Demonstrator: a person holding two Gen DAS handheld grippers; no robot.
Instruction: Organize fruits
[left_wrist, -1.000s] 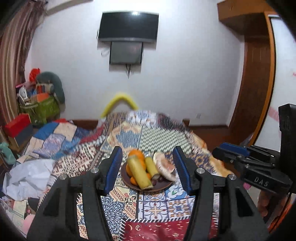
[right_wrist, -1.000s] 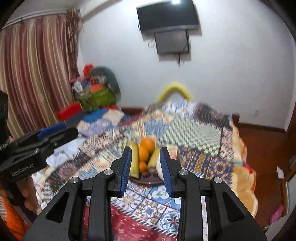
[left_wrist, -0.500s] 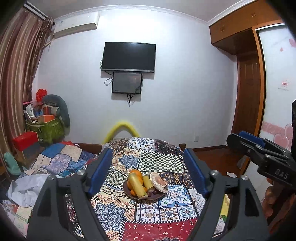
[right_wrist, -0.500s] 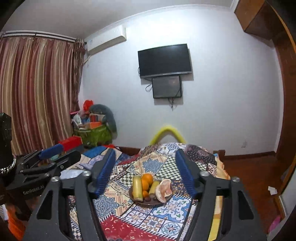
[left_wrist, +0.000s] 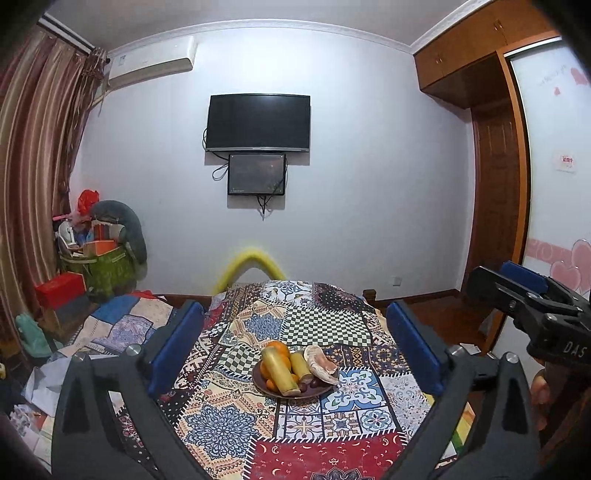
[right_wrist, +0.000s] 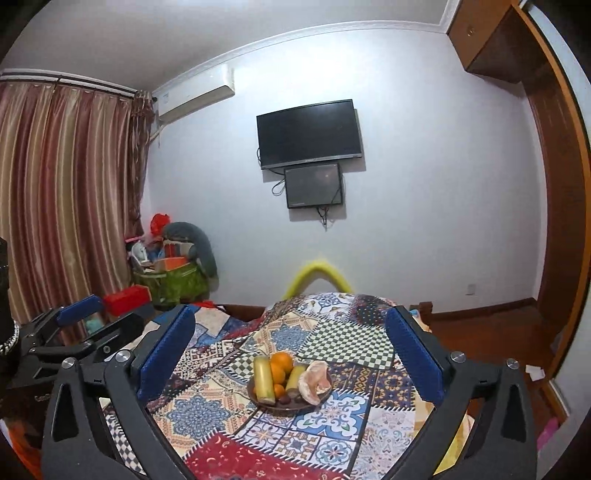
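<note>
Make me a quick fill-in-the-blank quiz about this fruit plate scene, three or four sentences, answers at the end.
1. The fruit sits on a round brown plate resting on a ____ quilt.
2. Both the left gripper and the right gripper are ____ and hold nothing.
3. The round fruits beside the long yellow pieces on the plate are ____ in colour.
4. On the wall behind the bed, the smaller screen hangs directly ____ the television.

Answers: patchwork; open; orange; below
</note>
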